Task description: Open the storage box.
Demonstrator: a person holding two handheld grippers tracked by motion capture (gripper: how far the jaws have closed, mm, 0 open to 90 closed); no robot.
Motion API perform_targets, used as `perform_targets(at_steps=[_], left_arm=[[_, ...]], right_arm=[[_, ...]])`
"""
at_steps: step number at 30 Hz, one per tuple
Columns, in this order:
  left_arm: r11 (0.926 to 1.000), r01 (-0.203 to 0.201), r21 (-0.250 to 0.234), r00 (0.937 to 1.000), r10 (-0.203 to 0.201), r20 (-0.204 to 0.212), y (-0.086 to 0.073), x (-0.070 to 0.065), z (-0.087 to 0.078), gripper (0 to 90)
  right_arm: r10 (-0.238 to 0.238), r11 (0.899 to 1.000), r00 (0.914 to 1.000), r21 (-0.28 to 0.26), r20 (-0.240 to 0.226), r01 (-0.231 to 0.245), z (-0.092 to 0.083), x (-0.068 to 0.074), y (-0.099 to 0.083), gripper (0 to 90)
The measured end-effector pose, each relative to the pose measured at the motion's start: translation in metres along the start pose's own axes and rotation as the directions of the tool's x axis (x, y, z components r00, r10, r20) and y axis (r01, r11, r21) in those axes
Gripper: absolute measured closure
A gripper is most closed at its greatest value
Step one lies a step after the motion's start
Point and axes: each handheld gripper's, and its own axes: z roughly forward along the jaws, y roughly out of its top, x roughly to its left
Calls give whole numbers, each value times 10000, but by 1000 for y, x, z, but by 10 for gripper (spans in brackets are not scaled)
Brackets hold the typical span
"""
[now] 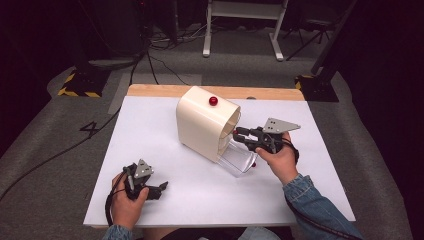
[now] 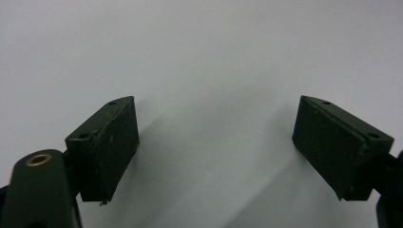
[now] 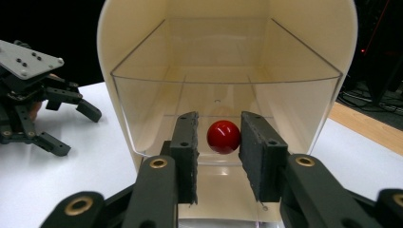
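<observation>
A cream box [image 1: 202, 122] stands on the white table [image 1: 150, 130] with a red knob [image 1: 213, 101] on its top. Its clear drawer [image 1: 239, 160] is pulled out toward me. In the right gripper view the drawer [image 3: 142, 109] has a red ball knob [image 3: 223, 137] on its front. My right gripper [image 3: 218, 118] straddles this knob; one jaw touches it and a thin gap shows at the other. From above, the right gripper [image 1: 240, 135] sits at the drawer's front. My left gripper [image 1: 162, 189] rests low on the table at the near left, open and empty [image 2: 214, 137].
The left gripper [image 3: 76, 128] also appears far off at the left of the right gripper view. A wooden strip [image 1: 165, 90] edges the table's far side. Cables [image 1: 155, 65] and stand legs [image 1: 240, 30] lie on the grey floor beyond.
</observation>
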Motion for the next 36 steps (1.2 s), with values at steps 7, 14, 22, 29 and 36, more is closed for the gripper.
perform_targets(at_steps=[7, 14, 22, 29, 36], left_arm=[[10000, -86, -16, 9999, 86, -100, 0, -1, 0, 159], [10000, 25, -2, 10000, -25, 24, 0, 0, 0, 158], [10000, -14, 6, 10000, 14, -3, 0, 0, 0, 159], [10000, 64, 15, 10000, -64, 59, 0, 1, 0, 158], [10000, 82, 9, 9999, -82, 76, 0, 1, 1, 158]], right_arm=[[-296, 9995, 9989, -52, 360, 298, 1, 3, -2, 740], [-248, 9997, 9991, 10, 337, 248, -4, 2, -2, 741], [-272, 9996, 9983, -53, 522, 275, -30, 6, -2, 742], [-269, 9996, 9977, -52, 623, 273, -46, 7, -4, 743], [-233, 9997, 9977, -16, 630, 234, -57, 8, -8, 743]])
